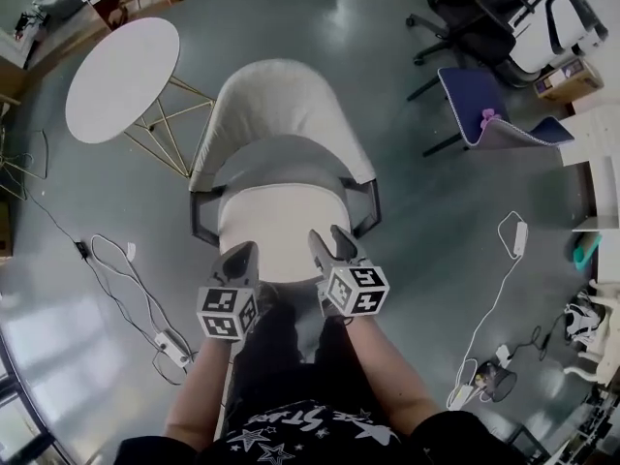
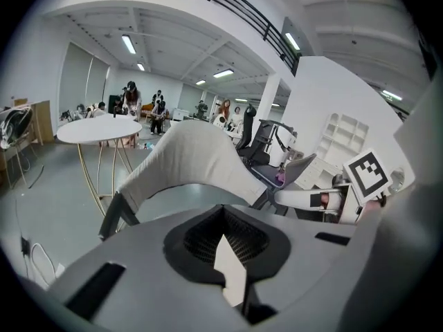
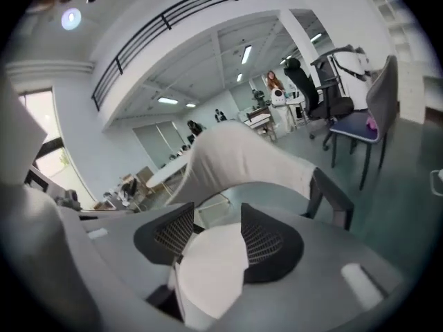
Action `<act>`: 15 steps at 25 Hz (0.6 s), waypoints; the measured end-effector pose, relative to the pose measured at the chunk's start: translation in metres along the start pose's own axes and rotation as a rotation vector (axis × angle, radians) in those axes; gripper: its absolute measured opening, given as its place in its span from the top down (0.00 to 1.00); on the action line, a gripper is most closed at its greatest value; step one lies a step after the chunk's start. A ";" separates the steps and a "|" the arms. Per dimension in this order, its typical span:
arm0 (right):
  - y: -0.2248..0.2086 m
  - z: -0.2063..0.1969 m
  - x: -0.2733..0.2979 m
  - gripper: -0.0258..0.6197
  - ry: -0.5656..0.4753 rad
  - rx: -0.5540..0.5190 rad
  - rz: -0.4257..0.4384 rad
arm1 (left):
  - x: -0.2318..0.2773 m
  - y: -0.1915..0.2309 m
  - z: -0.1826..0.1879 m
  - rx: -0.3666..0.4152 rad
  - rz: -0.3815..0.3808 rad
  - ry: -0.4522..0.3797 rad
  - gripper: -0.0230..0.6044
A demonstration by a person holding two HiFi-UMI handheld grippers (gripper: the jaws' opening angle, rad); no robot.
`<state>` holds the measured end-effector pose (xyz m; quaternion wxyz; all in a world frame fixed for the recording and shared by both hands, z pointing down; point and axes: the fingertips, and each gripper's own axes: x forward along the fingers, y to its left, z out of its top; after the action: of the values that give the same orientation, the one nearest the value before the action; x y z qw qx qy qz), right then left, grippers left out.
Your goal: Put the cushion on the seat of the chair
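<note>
The chair [image 1: 281, 100] has a pale curved backrest and dark arms, and stands straight ahead of me. The white cushion [image 1: 281, 223] lies flat over the seat area, its near edge at both grippers. My left gripper [image 1: 242, 252] holds the near-left edge. In the left gripper view the jaws [image 2: 225, 234] stand nearly together on a thin white wedge of cushion [image 2: 232, 272]. My right gripper [image 1: 327, 235] holds the near-right edge. In the right gripper view a thicker fold of cushion [image 3: 211, 268] fills the gap between the mesh pads [image 3: 273, 237]. The chair backrest [image 3: 242, 161] rises beyond.
A round white table [image 1: 121, 77] on gold legs stands at the far left. Cables and a power strip [image 1: 174, 347] lie on the floor to the left, another cable [image 1: 494, 298] to the right. Office chairs [image 1: 465, 17] and a purple-seated chair [image 1: 484, 114] stand far right.
</note>
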<state>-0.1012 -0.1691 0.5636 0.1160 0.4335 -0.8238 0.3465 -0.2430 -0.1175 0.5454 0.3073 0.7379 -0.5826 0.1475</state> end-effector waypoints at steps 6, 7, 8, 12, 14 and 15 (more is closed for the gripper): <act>0.025 0.032 -0.027 0.95 -0.006 -0.030 0.213 | -0.026 -0.020 0.042 0.000 0.118 -0.116 0.95; 0.026 0.037 -0.033 0.96 0.000 -0.036 0.240 | -0.032 -0.023 0.046 -0.016 0.147 -0.133 0.95; 0.027 0.043 -0.039 0.96 0.004 -0.043 0.268 | -0.039 -0.027 0.048 -0.034 0.176 -0.148 0.95; 0.021 0.067 -0.068 0.96 0.011 -0.106 0.379 | -0.059 -0.051 0.046 -0.097 0.269 -0.203 0.95; 0.015 0.078 -0.079 0.96 0.016 -0.144 0.415 | -0.066 -0.067 0.045 -0.120 0.297 -0.232 0.95; 0.012 0.083 -0.083 0.96 0.022 -0.158 0.430 | -0.070 -0.075 0.044 -0.132 0.311 -0.245 0.95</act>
<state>-0.0523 -0.1676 0.4565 0.0819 0.2335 -0.9206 0.3022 -0.1979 -0.0812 0.4499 0.2554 0.6298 -0.7308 0.0638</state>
